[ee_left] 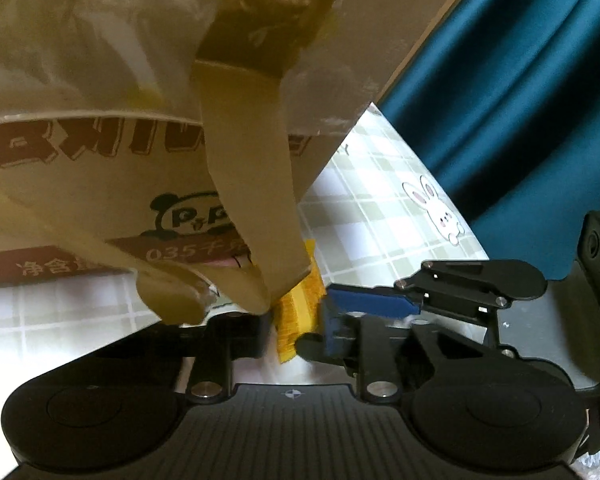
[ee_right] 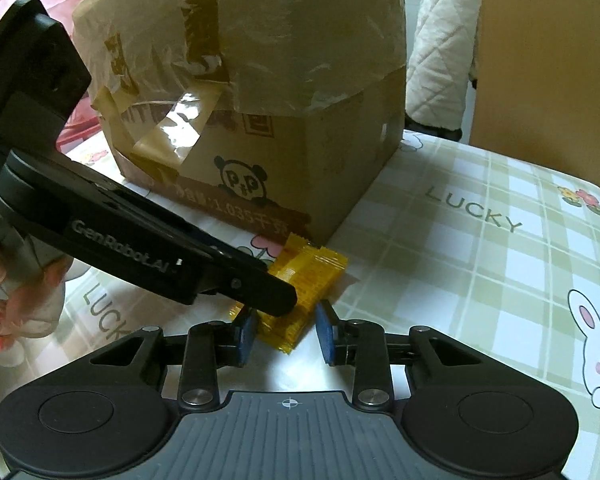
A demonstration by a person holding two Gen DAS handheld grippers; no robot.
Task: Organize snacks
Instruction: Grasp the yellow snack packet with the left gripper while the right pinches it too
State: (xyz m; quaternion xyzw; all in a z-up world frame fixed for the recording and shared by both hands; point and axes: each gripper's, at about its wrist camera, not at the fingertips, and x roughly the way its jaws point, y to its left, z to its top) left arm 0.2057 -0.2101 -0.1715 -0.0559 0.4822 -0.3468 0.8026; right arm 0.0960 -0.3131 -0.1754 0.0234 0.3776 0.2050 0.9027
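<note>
A yellow snack packet (ee_right: 300,292) lies on a checked tablecloth (ee_right: 480,280) just in front of a taped cardboard box (ee_right: 300,152) (a panda logo is printed on its side). The left gripper (ee_left: 294,326) reaches in from the left with its fingers closed narrowly on the packet's edge. The right gripper (ee_right: 286,334) sits at the packet's near end, blue pads (ee_right: 325,332) spread wide either side of it, not gripping
</note>
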